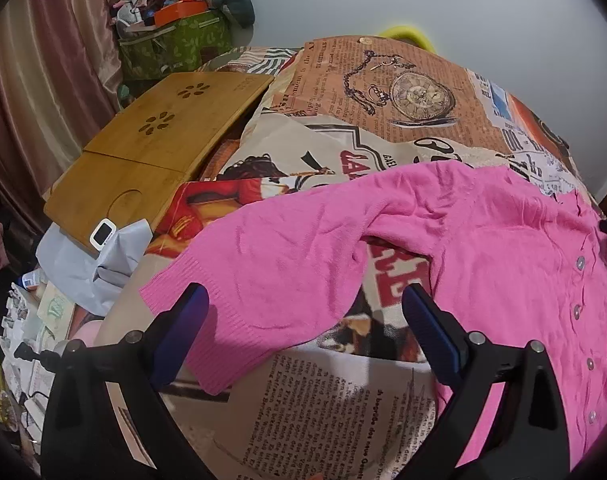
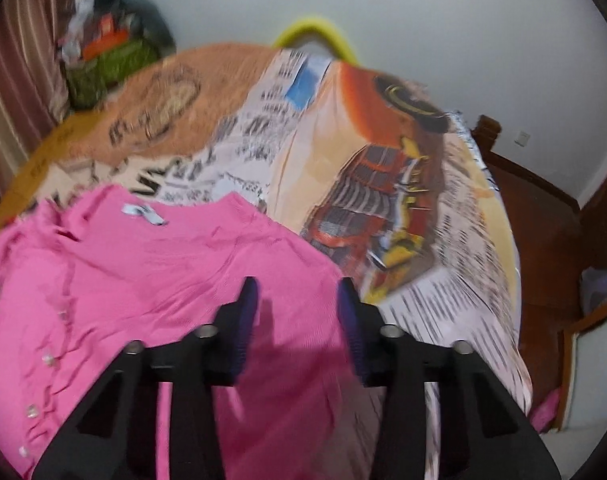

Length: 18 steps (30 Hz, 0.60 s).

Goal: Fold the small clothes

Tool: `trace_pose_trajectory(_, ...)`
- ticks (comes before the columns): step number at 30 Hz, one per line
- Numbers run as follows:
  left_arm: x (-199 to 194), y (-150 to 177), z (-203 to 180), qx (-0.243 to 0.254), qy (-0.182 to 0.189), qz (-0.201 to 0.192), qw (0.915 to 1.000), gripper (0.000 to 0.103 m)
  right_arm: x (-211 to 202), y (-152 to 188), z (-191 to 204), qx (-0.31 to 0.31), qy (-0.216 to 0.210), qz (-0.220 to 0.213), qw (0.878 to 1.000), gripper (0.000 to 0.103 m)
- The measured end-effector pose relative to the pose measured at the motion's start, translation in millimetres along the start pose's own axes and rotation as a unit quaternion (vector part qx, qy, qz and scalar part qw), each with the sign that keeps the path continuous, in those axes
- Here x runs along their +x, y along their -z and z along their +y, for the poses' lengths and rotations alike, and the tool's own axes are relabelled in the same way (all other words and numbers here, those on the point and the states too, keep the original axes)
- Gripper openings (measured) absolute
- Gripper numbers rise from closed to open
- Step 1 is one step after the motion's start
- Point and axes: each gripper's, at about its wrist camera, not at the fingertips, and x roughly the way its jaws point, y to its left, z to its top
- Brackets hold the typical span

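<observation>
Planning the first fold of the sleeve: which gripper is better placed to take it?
Left. The left gripper is open astride the sleeve cuff of the pink cardigan; the right gripper hovers over its body.

The bed [image 1: 403, 92], under a cover printed with newspaper and a pocket watch, carries a pink cardigan [image 1: 483, 248] lying flat between and ahead of the jaws. A wooden lap tray [image 1: 159, 140] rests far left of the left jaws.

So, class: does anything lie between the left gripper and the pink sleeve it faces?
Nothing visible does. The left gripper is open, its fingers straddling the ribbed cuff end of the pink knitted button-front cardigan, which lies spread on the newspaper-print bedcover.
</observation>
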Motion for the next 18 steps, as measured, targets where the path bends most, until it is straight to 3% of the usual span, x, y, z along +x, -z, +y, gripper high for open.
trace_pose_trajectory(6,-3,-26,-17,0.03,0.01,-0.018,0.9993,0.097,12,-5,15,-0.051,0.015,-0.006,0.999,0.033)
trace_pose_trajectory(11,18,-71,-59,0.06,0.04,-0.021,0.9972,0.097,12,-3,27,-0.097,0.008,-0.012,0.995,0.011)
trace_pose_trajectory(16,62,-107,-110,0.091,0.065,0.012,0.9937,0.095,16,-7,26,-0.112,0.009,-0.02,0.993,0.006)
trace_pose_trajectory(18,81,-113,-132,0.12,0.081,0.038,0.9887,0.093,16,-7,23,-0.106,0.006,-0.024,0.994,0.005)
